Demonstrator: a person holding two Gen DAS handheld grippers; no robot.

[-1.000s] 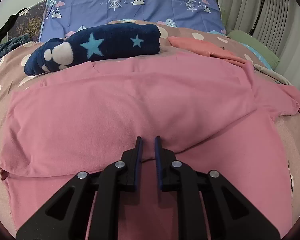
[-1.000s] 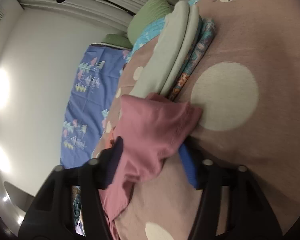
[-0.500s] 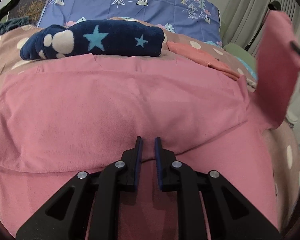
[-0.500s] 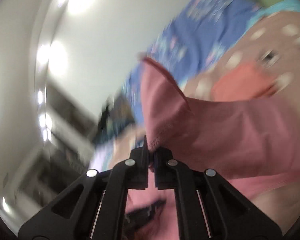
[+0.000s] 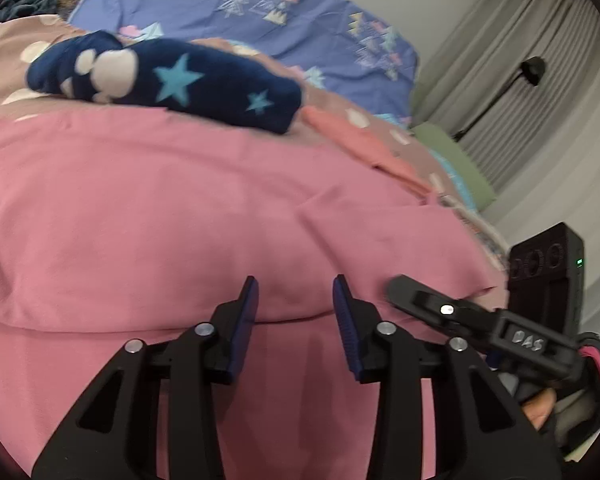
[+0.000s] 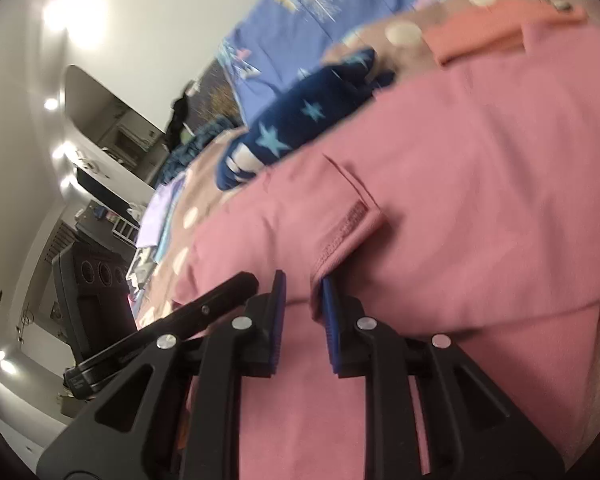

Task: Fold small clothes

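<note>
A pink garment [image 5: 188, 216] lies folded over on the bed and also fills the right wrist view [image 6: 480, 184]. Its sleeve with a stitched hem [image 6: 348, 224] lies folded onto the body. My left gripper [image 5: 294, 300] is open just above the garment's near fold edge, holding nothing. My right gripper [image 6: 302, 292] has its jaws a little apart at the sleeve hem, with cloth just beyond the tips. It shows in the left wrist view [image 5: 404, 292] as a black finger at the right.
A folded navy star-patterned garment [image 5: 168, 80] and a folded coral garment [image 5: 364, 148] lie behind the pink one on the spotted bedspread [image 5: 4, 68]. A blue tree-print pillow [image 5: 260, 4] is at the head. Curtains [image 5: 540, 100] hang at right.
The right gripper carried the sleeve from the right side over onto the garment's body and opened. The left gripper's jaws opened wider.
</note>
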